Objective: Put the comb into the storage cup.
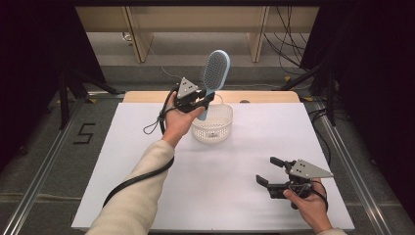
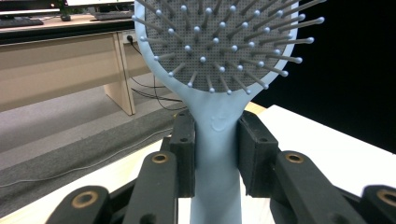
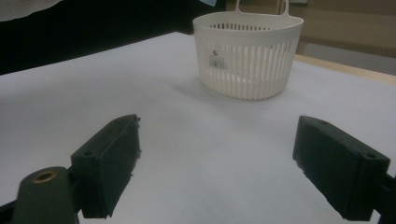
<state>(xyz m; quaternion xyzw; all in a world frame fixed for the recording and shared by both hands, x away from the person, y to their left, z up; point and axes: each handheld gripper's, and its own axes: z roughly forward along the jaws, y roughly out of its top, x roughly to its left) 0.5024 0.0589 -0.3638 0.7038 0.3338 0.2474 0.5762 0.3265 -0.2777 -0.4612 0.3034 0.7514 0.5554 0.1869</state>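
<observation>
The hairbrush [image 1: 214, 73] is up in the air, held upright with its bristled head on top and its light-blue handle running down toward the white basket [image 1: 212, 123]. The left hand-held gripper [image 1: 202, 100] pinches it by the handle just under the head; in the left gripper view the two black pads [image 2: 183, 154] press on either side of the handle [image 2: 216, 154]. The lower end of the handle hangs over the left part of the basket's rim, though whether its tip is already inside I cannot tell.

The step in hand looks like putting the brush into the basket. The next move calls for bringing the handle squarely over the opening, lowering it tail-first, and spreading the jaws only once the brush is resting inside, since the heavy head is on top and could tip the brush over the rim or nudge the light basket.

The basket stands near the far edge of the counter [image 1: 147, 196], about midway along it, with a small label on its slatted side [image 3: 217, 59]. The right hand-held gripper [image 1: 268, 172] sits low near the near right corner, jaws spread with nothing between them, well apart from the basket. Nothing lies between brush and basket.
</observation>
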